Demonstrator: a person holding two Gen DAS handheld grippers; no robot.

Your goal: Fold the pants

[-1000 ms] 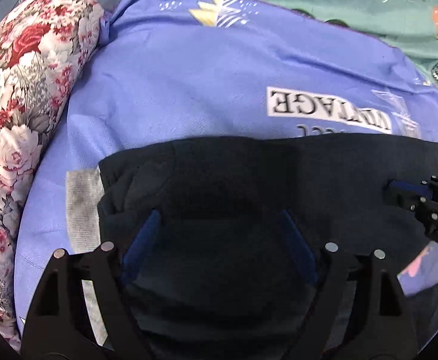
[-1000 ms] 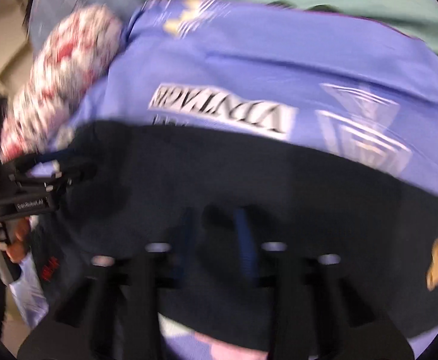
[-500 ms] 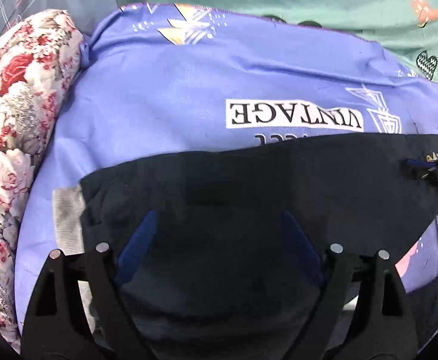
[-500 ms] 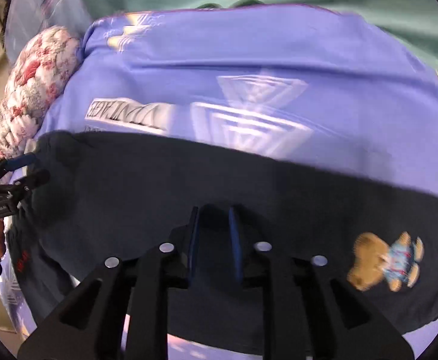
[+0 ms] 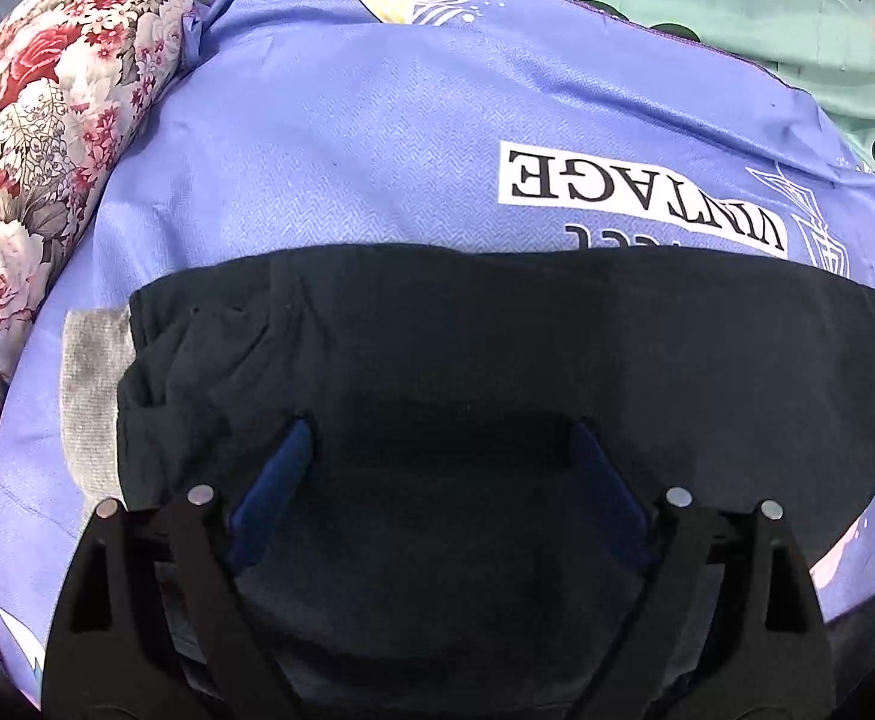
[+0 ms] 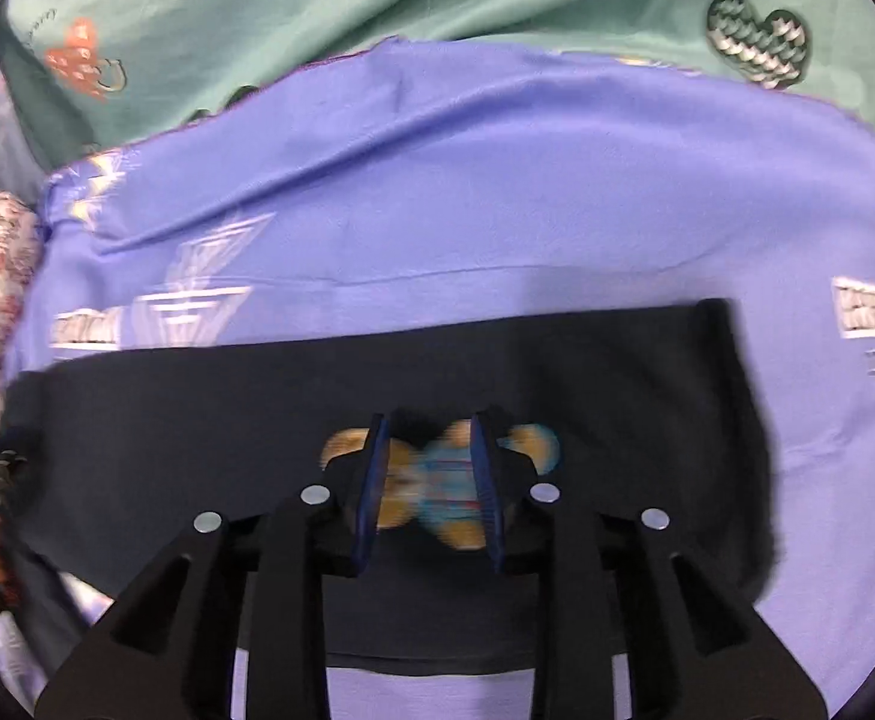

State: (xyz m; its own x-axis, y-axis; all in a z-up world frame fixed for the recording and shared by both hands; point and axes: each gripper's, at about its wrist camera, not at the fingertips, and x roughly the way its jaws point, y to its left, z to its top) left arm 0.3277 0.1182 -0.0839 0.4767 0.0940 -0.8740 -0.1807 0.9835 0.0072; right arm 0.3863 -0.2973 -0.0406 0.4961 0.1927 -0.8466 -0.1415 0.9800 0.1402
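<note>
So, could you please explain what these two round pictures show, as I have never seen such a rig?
There is no robot here. A person holds a pair of tongs in each hand, and a fisheye camera on each looks forward along its fingers, hence the round pictures. One view is from the left tongs, spread wide open above dark pants. The other is from the right tongs, partly open around a teddy print on the same pants, gripping nothing. The pants lie flat on a purple sheet, beside a floral pillow and a green blanket.

Two close, downward wrist views, both over the pants.
</note>
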